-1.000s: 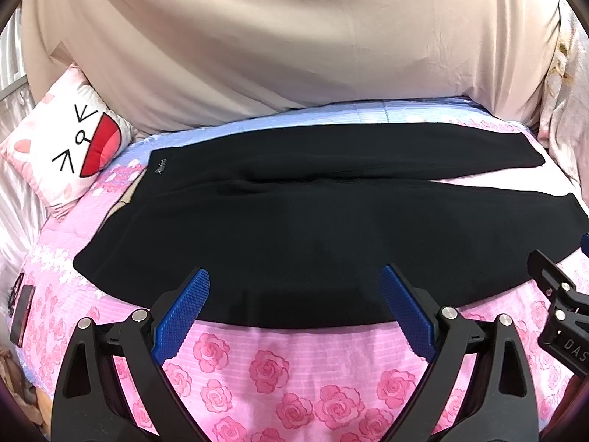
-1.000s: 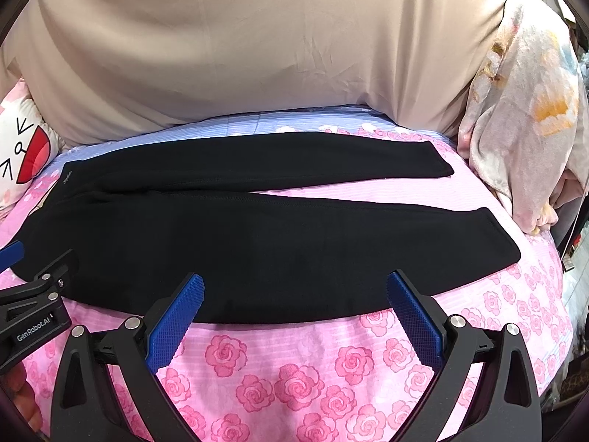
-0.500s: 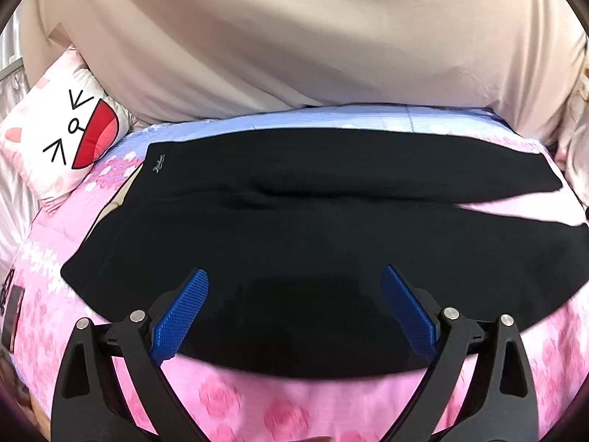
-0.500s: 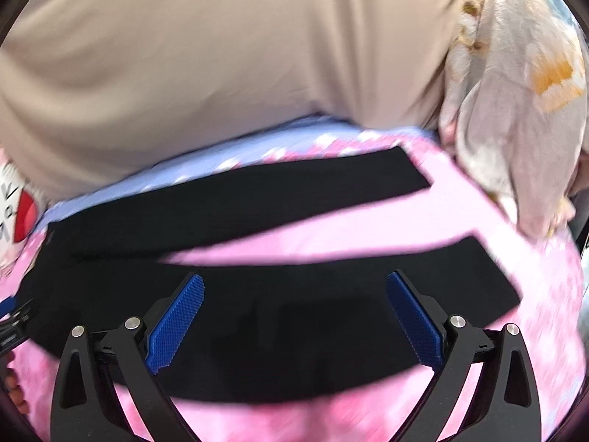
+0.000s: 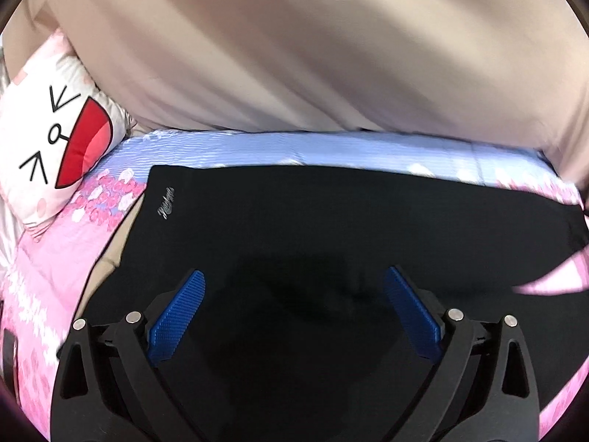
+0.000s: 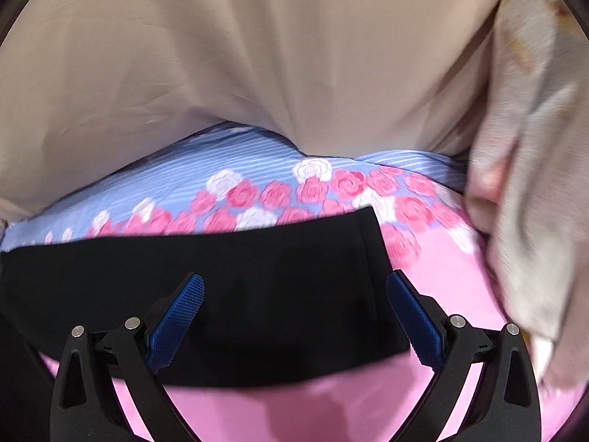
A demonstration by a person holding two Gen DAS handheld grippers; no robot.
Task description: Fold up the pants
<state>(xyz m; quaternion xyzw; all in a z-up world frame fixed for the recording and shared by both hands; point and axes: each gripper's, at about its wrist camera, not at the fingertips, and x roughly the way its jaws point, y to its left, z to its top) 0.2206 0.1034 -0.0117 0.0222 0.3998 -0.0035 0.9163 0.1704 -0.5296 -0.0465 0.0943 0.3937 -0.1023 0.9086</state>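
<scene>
Black pants lie flat across a pink rose bedspread, waistband with a small silver logo at the left. My left gripper is open and empty, low over the seat and upper legs. In the right wrist view a black pant leg ends in a hem at the right. My right gripper is open and empty, low over that leg end, its fingers either side of the cloth.
A white cat-face pillow sits at the back left. A beige sheet hangs behind the bed. A pale floral cloth hangs at the right. The bedspread turns striped blue at the far edge.
Both grippers have moved forward and down toward the pants. The left now hovers over the seat, the right over the far leg's hem end. Both stayed open.
</scene>
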